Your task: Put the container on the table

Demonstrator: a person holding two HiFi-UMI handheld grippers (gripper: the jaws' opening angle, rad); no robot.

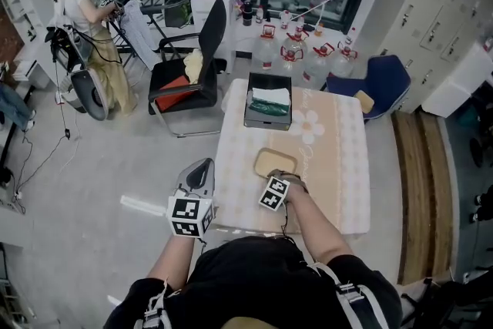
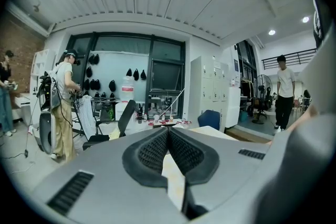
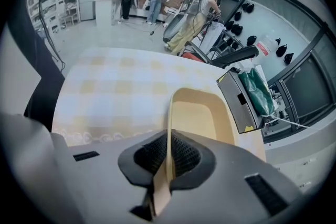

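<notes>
The container (image 1: 275, 162) is a shallow tan tray resting on the near half of the checked tablecloth (image 1: 331, 158). My right gripper (image 1: 282, 176) is shut on the tray's near rim. In the right gripper view the thin rim runs straight between the pads, with the container (image 3: 202, 115) stretching ahead of my right gripper (image 3: 168, 139). My left gripper (image 1: 202, 167) hangs beside the table's left edge, off the cloth. Seen from its own camera, my left gripper (image 2: 168, 131) has its tips together and holds nothing.
A black box (image 1: 268, 110) with a green bag and white paper sits at the table's far end. A black office chair (image 1: 189, 73) stands at the far left. Water bottles (image 1: 296, 58) and a blue seat (image 1: 383, 81) lie behind the table. A person (image 1: 85, 19) works at the back left.
</notes>
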